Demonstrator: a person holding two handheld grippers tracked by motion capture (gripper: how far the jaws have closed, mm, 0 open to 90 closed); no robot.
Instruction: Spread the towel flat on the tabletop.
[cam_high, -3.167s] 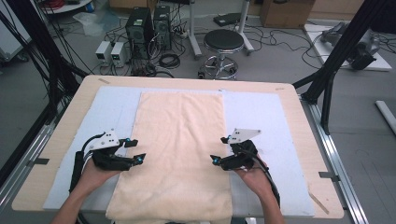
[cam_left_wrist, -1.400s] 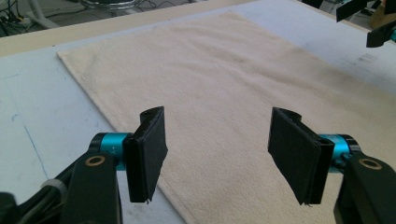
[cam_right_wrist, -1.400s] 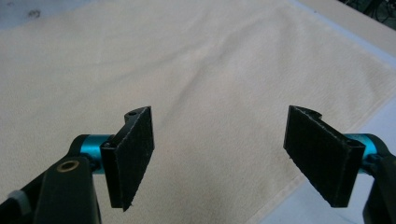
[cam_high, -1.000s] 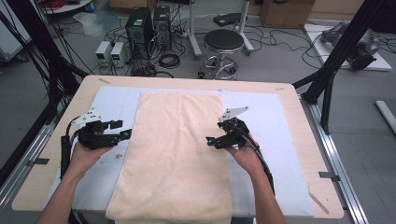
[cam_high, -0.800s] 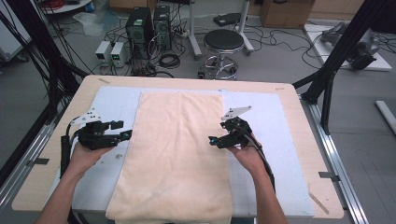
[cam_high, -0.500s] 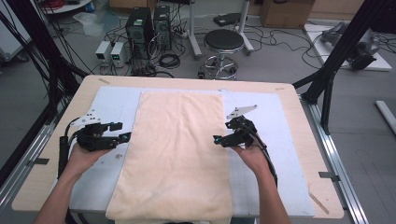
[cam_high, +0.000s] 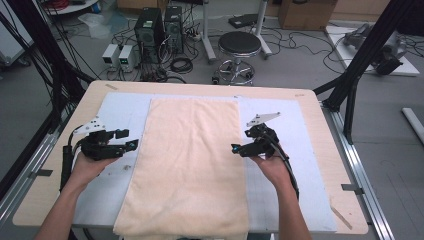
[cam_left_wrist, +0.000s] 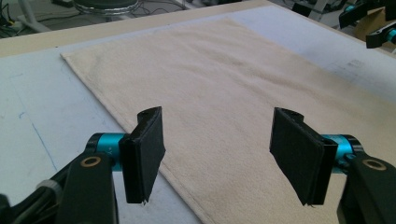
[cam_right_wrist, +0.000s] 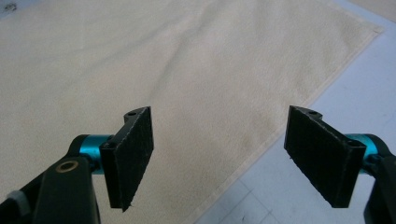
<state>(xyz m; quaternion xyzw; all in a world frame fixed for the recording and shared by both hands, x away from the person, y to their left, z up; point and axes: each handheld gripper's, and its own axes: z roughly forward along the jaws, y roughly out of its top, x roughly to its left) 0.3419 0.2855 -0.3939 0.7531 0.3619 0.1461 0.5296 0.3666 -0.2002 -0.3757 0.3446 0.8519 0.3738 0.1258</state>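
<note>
One cream towel (cam_high: 187, 162) lies flat lengthwise down the middle of a pale blue mat (cam_high: 300, 150) on the wooden table (cam_high: 320, 107), its near end at the table's front edge. Two hand-held grippers flank its long sides, prob. lining up for a fold: left gripper (cam_high: 127, 145) just off the left hem, right gripper (cam_high: 239, 149) at the right hem. Both w/ jaws apart, nothing between the pads (cam_left_wrist: 144, 154), each aimed inward at the cloth.

Both forearms reach in from the near edge. The left gripper (cam_high: 131, 141) points right, the right gripper (cam_high: 235, 148) points left; each has its jaws spread apart, gripping nothing.
</note>
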